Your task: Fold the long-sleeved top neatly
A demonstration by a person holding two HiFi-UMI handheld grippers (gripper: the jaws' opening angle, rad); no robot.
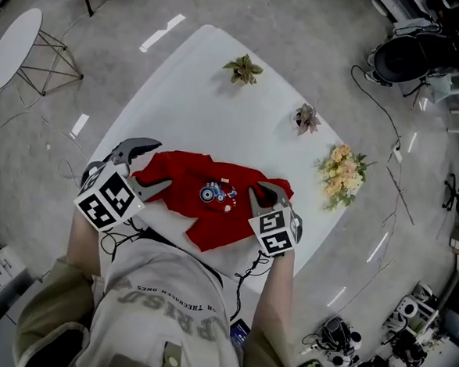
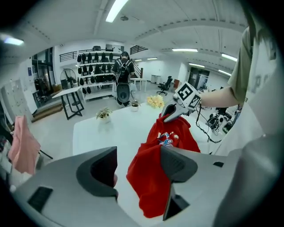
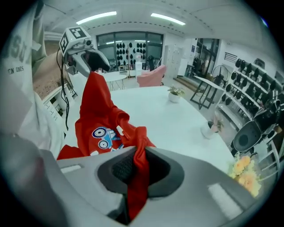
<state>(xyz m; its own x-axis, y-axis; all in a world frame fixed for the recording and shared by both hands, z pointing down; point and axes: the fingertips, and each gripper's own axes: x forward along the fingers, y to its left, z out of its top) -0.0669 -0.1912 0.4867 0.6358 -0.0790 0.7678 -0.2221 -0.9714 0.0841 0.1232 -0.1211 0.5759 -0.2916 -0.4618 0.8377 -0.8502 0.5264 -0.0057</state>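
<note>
Right hand-held gripper [image 3: 135, 170] was closed on a bunched ridge of the red top [image 1: 200, 208], with cloth pinched between both pads. Left hand-held gripper [image 2: 140, 166] stood wide. An edge of the top lay between its jaws against one pad and well clear of the other, so it had no grip.

The top lay crumpled on the near side of the white bench [image 1: 204, 98], in front of the person and between the two grippers. Its tractor print [image 1: 217, 192] faced up, and one flap trailed toward the near edge.

Risks, as judged:
- Only one end was held. A pull or lift by the right side alone would drag the top across the bench and skew it.
- The pinch held gathered cloth, possibly more than one layer. A fold made from it would likely set a crease.
- The trailing flap could slip over the edge if the top shifted that way.
- A bunch of flowers [image 1: 341, 172] stood near the right side, so a wide swing could knock it.

Views compared:
- The head view gave the top's whole outline and the bench layout, including two small plants [image 1: 243, 68] farther back. It did not show whether either pad gripped.
- The right gripper view settled the pinch.
- The left gripper view showed the gap at its free pad and the other gripper at the far corner.
</note>
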